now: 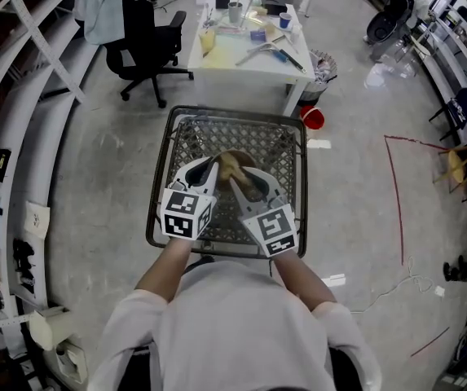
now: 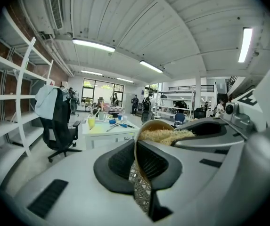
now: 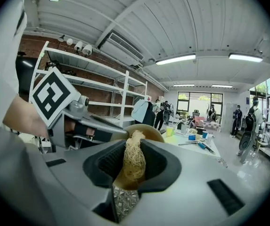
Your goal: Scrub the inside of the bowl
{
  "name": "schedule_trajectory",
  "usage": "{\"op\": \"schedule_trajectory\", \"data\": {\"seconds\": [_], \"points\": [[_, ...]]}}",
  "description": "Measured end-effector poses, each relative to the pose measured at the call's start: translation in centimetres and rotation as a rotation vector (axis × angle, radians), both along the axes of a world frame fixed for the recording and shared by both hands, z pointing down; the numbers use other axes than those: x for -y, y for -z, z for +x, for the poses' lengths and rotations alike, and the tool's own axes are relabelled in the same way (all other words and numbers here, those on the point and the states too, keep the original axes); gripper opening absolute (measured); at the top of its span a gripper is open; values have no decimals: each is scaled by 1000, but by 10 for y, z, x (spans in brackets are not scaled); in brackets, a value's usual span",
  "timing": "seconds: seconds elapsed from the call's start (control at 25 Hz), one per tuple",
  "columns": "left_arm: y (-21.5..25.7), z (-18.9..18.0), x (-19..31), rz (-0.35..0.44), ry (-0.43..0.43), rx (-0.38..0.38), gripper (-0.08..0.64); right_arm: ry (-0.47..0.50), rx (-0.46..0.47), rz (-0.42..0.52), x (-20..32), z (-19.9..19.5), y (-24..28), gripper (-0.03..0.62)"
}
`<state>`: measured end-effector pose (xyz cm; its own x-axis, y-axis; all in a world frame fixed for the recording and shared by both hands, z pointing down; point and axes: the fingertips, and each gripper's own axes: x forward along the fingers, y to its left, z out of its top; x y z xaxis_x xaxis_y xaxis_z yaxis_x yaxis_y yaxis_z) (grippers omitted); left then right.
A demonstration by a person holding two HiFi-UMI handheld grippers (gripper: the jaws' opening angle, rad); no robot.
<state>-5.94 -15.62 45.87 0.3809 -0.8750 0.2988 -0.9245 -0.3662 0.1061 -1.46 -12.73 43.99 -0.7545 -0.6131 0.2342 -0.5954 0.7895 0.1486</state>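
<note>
While ringed by grey concrete floor (image 1: 94, 186), white cluttered work table (image 1: 217, 63) and black office chair (image 1: 147, 39), centres on square black wire-mesh table (image 1: 186, 141). Over that mesh, clamps tan round bowl (image 2: 149, 125) at its rim in left gripper (image 2: 135, 149); pinches straw-coloured fibre scrubber (image 3: 135, 147) inside it with right gripper (image 3: 127, 171).

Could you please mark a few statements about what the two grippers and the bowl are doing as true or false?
1. The left gripper has its jaws shut on the rim of the tan round bowl. True.
2. The right gripper holds nothing. False: its jaws pinch a straw-coloured fibrous scrubber that reaches into the bowl.
3. The bowl is held over the dark wire-mesh table. True.
4. In the head view, the black office chair stands to the right of the white table. False: it stands to its left.
</note>
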Motion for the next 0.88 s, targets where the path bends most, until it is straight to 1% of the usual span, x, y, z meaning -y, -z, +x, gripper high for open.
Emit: {"op": "schedule_trajectory", "data": {"seconds": [0.2,0.32,0.44,0.6,0.76,0.88], "points": [[3,-4,0,5,7,-10,44,-76,-7,15,13,18,7,100],[5,-8,2,10,17,-14,44,-95,-20,2,11,26,2,100],[6,-14,8,13,34,-17,44,-88,-29,-28,5,24,-10,100],[7,-18,8,17,39,-11,44,-49,-30,-56,-6,10,-19,100],[3,-15,7,10,28,-11,44,-12,-27,-50,-7,-4,-17,100],[1,-9,3,5,14,-8,44,-6,-24,-31,-4,-7,-11,100]]}}
